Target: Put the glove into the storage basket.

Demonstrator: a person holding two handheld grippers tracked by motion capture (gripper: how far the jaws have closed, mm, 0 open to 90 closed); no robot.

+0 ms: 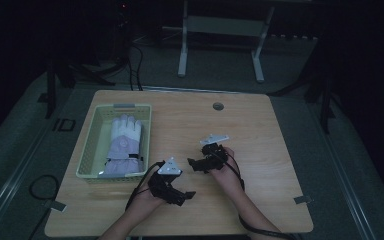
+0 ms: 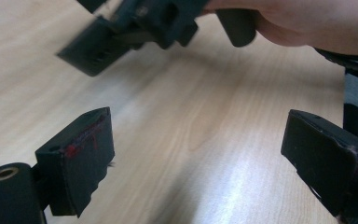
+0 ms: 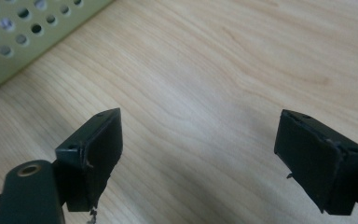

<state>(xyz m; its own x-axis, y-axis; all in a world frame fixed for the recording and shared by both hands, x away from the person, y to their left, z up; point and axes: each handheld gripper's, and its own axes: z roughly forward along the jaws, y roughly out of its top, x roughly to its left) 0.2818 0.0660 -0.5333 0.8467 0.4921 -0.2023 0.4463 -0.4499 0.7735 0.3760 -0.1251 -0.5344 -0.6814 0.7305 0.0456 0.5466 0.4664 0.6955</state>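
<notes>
A white and lavender glove (image 1: 123, 143) lies in a pale green perforated basket (image 1: 89, 150) on the left of the wooden table (image 1: 260, 135). My left gripper (image 1: 184, 196) is low over the table's front middle, pointing right. In the left gripper view its jaws (image 2: 200, 154) stand wide apart with only bare wood between them. My right gripper (image 1: 193, 164) sits just beyond it, pointing left toward the basket. Its jaws (image 3: 198, 154) are also open and hold nothing. The right gripper (image 2: 130, 28) and the hand holding it (image 2: 303, 23) appear blurred at the top of the left gripper view.
The basket's wall (image 3: 18, 32) shows at the upper left of the right gripper view. A round cable hole (image 1: 218, 106) is near the table's far edge. Cables trail from both grippers toward the front edge. A white frame (image 1: 220, 30) stands on the floor behind.
</notes>
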